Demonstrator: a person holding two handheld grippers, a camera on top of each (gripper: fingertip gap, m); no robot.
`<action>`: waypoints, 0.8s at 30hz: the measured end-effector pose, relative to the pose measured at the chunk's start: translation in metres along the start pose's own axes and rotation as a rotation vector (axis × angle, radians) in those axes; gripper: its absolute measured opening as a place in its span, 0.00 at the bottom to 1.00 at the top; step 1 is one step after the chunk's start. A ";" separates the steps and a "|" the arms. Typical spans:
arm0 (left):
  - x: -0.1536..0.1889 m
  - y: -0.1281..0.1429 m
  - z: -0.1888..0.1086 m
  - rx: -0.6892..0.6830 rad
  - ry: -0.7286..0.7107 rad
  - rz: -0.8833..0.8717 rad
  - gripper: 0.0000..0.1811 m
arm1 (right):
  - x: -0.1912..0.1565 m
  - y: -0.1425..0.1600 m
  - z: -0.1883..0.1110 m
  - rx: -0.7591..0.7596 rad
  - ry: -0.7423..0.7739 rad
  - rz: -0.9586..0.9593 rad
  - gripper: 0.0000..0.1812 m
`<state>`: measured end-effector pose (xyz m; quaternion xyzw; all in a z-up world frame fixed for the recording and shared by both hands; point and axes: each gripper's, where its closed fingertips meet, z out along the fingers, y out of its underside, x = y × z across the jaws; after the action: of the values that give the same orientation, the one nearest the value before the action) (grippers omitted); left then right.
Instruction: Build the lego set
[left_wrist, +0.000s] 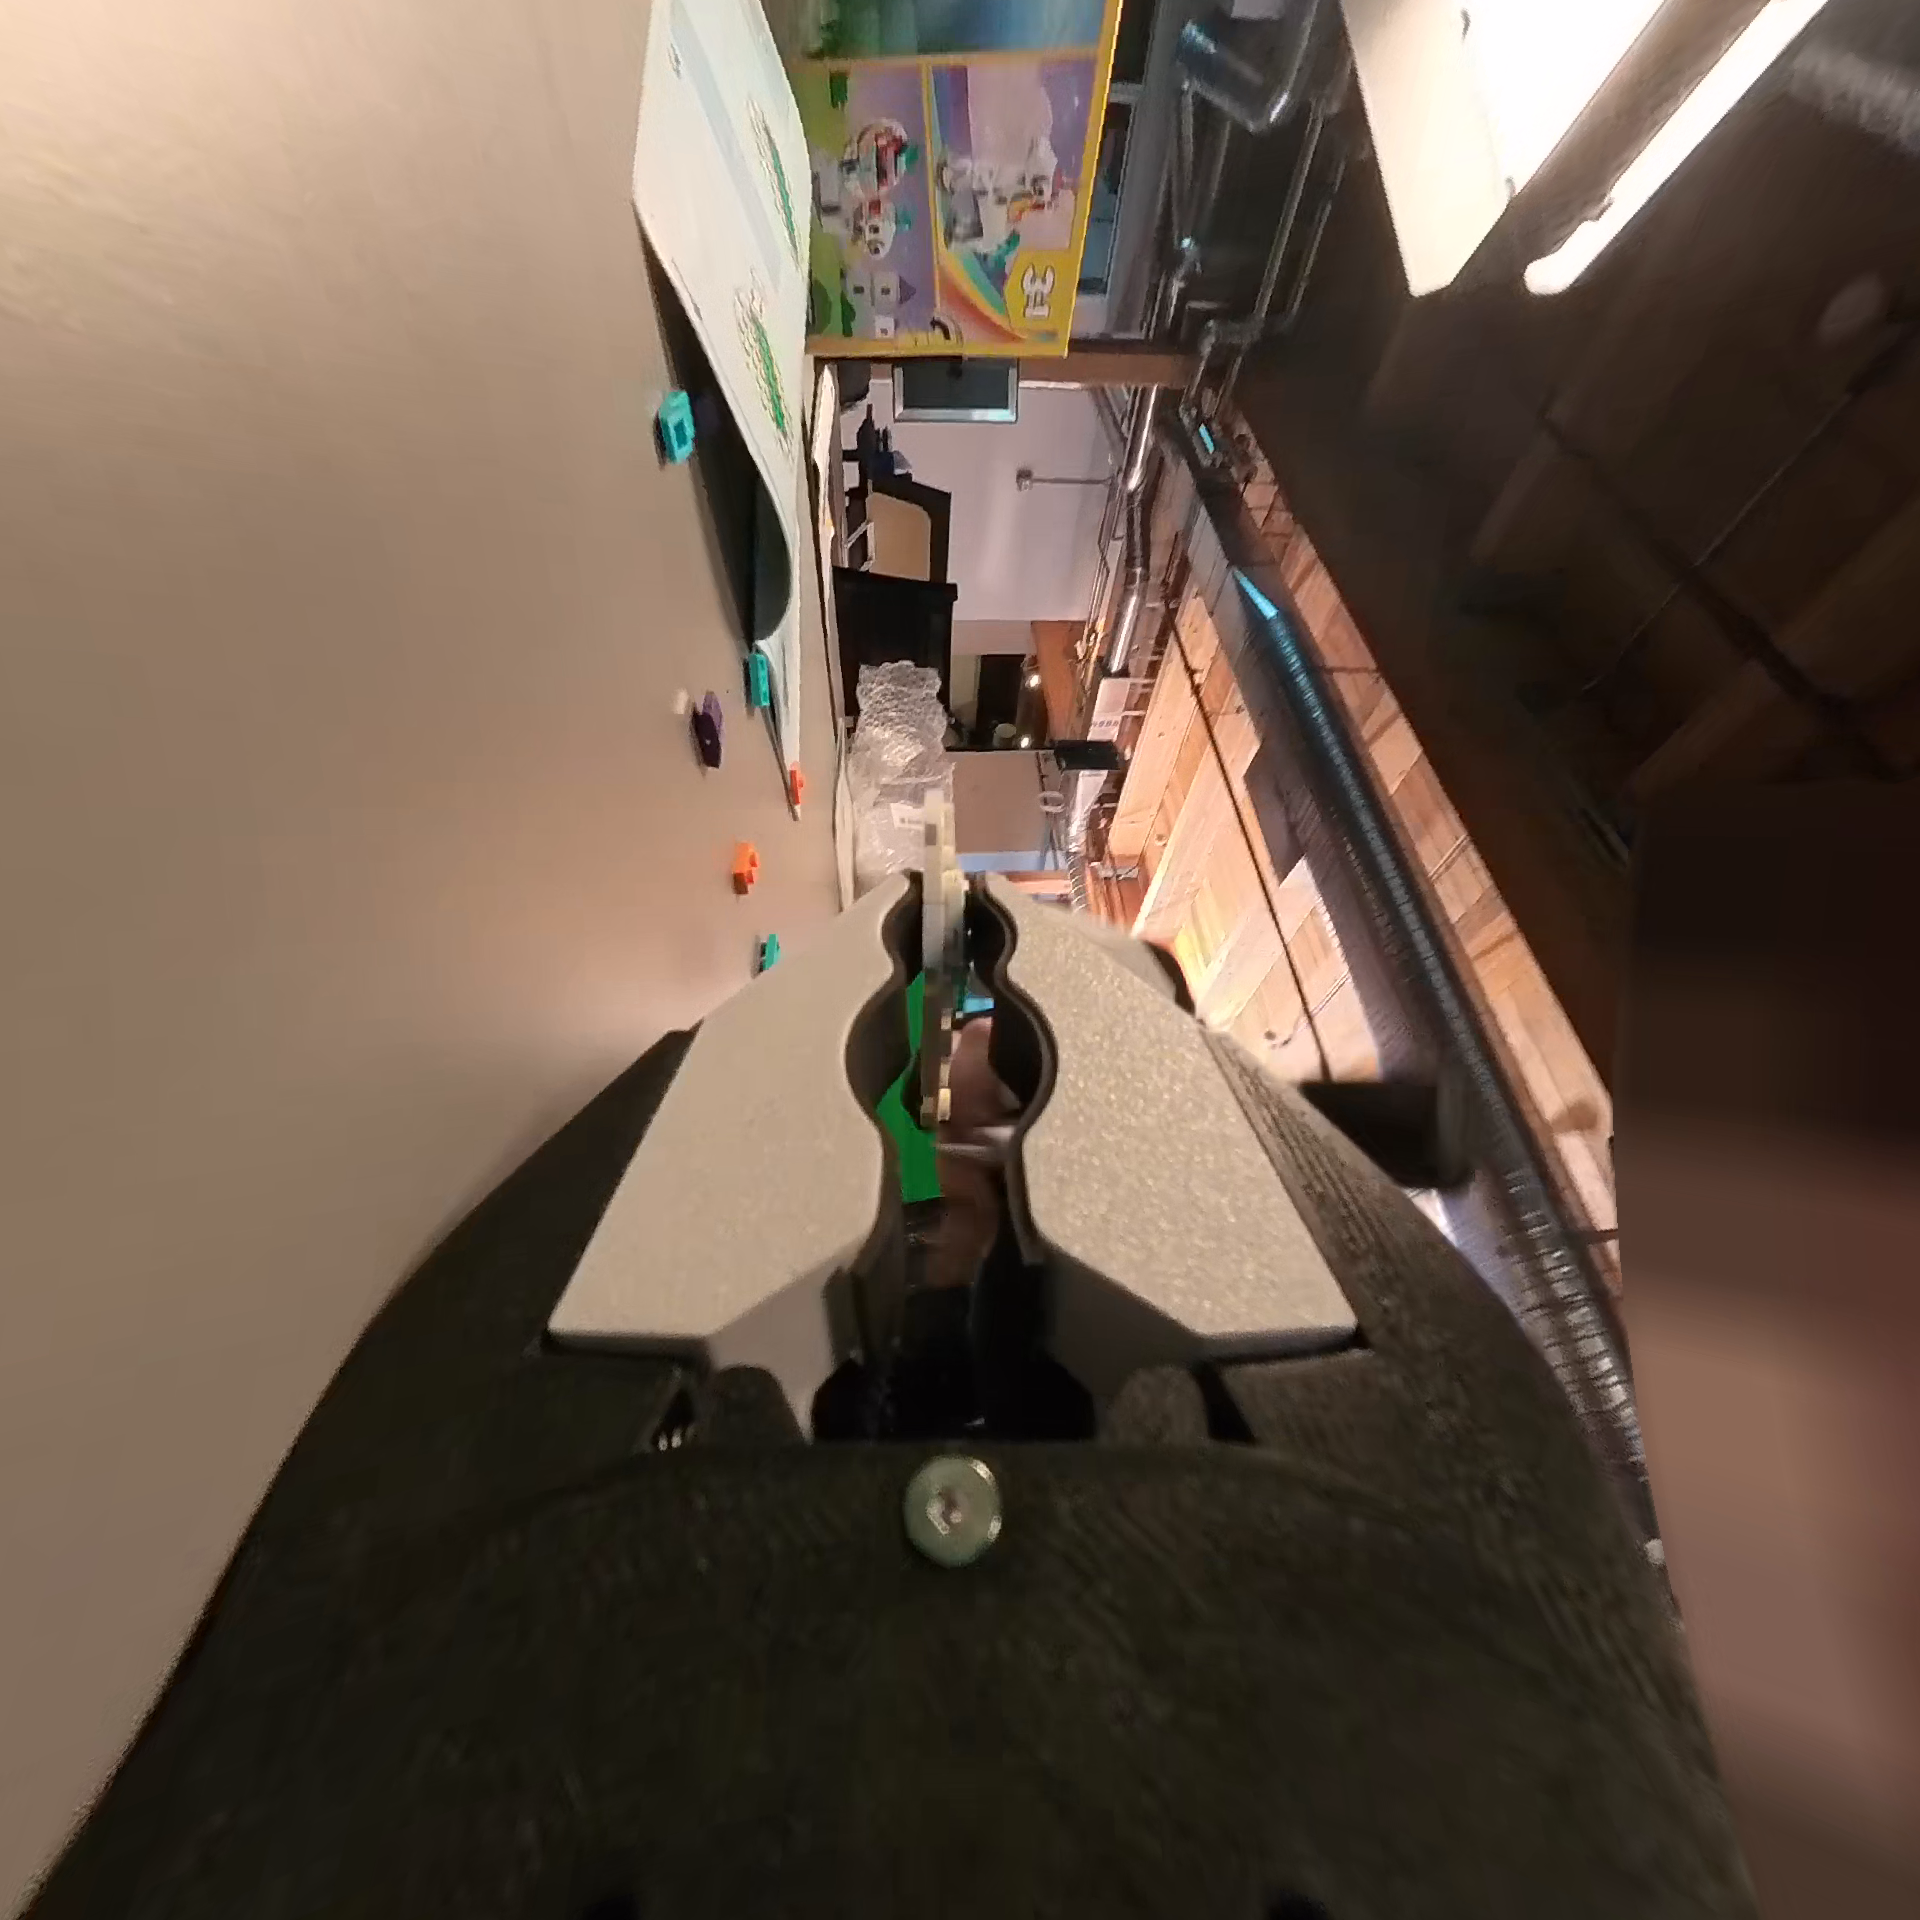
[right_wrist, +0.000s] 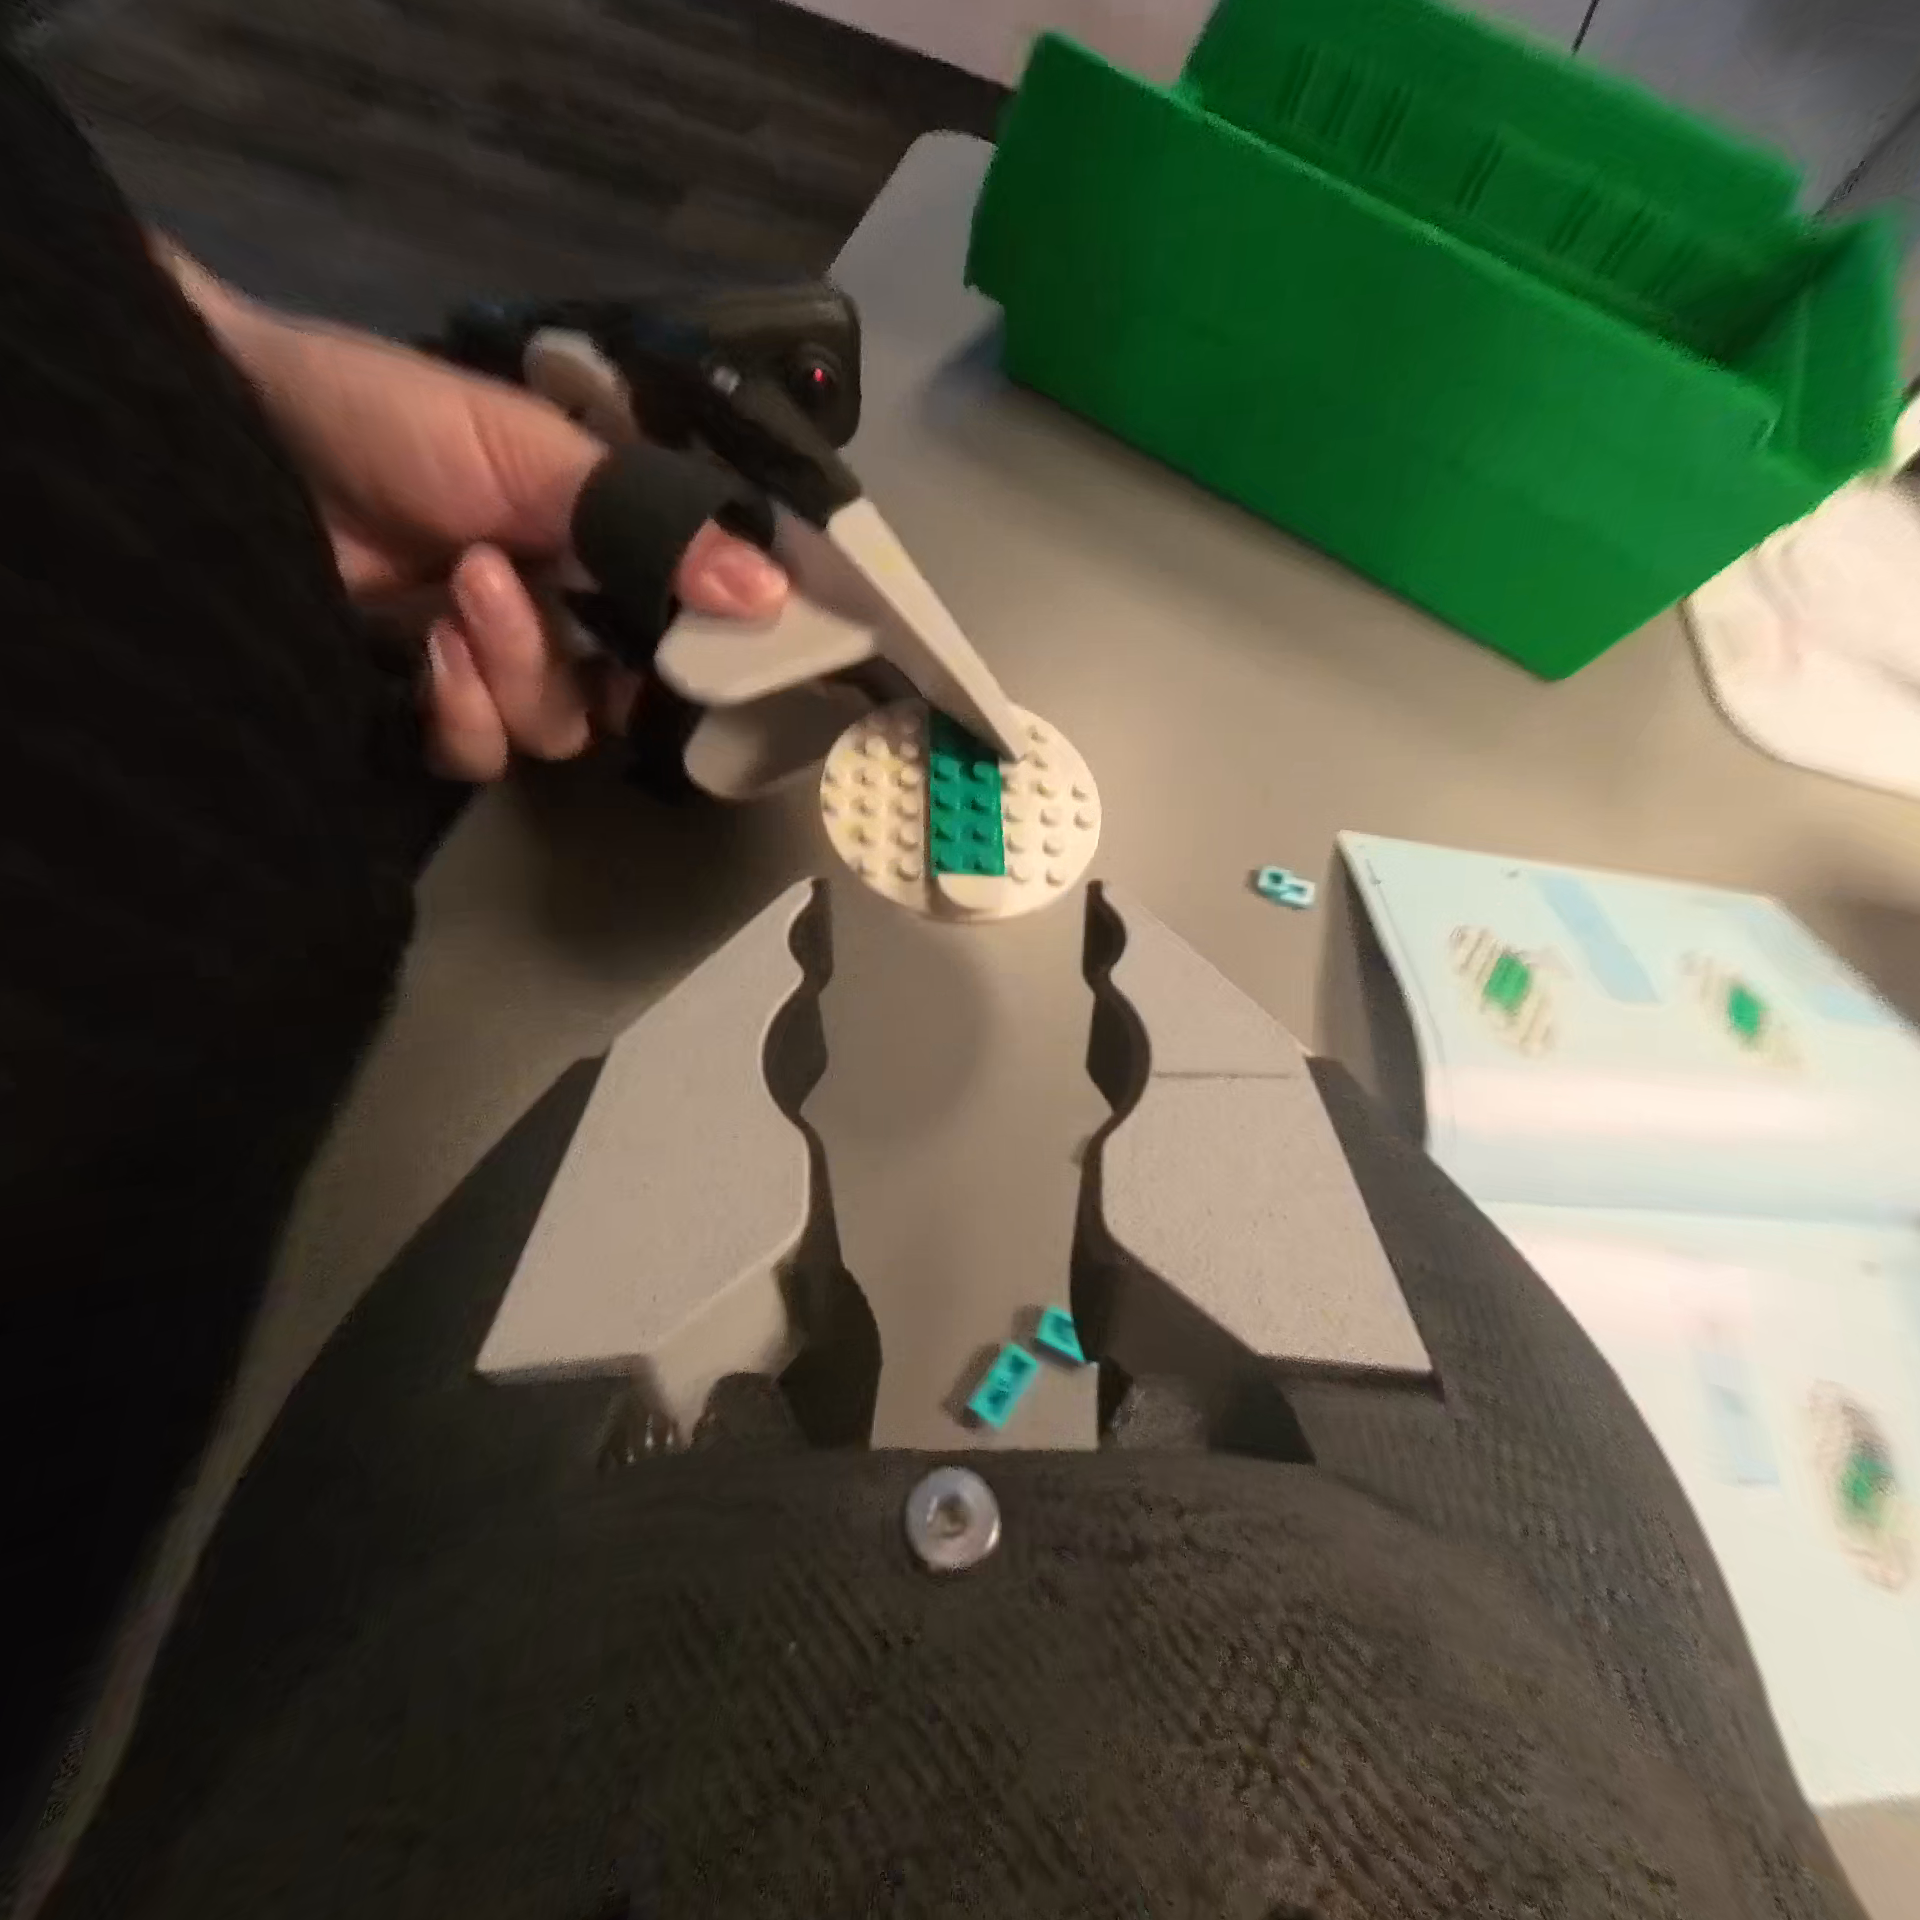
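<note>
Left tongs (left_wrist: 943, 894) pinched the round white plate (right_wrist: 961, 816) with its green strip edge-on; right tongs (right_wrist: 956, 899) gaped wide, empty, above the worktop (right_wrist: 1195, 675).

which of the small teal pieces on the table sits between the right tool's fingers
The two-stud teal plate low in the right wrist view, beside a second teal piece. The pale teal piece by the instruction booklet lies outside the open right tool.
</note>
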<state>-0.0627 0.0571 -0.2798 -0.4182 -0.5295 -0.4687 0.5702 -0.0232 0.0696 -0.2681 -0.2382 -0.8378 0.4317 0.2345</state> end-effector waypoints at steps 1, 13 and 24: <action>0.001 -0.001 0.000 0.004 0.004 -0.010 0.04 | 0.001 0.004 -0.001 -0.010 0.039 -0.106 0.26; 0.005 -0.004 0.001 0.017 0.037 -0.078 0.04 | 0.008 -0.001 0.007 -0.041 0.374 -0.958 0.10; 0.006 0.000 0.002 0.004 0.036 -0.086 0.04 | 0.003 0.002 0.013 -0.071 0.321 -1.012 0.06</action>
<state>-0.0630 0.0585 -0.2735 -0.3851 -0.5376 -0.4992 0.5599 -0.0332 0.0649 -0.2760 0.1247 -0.8156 0.1940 0.5306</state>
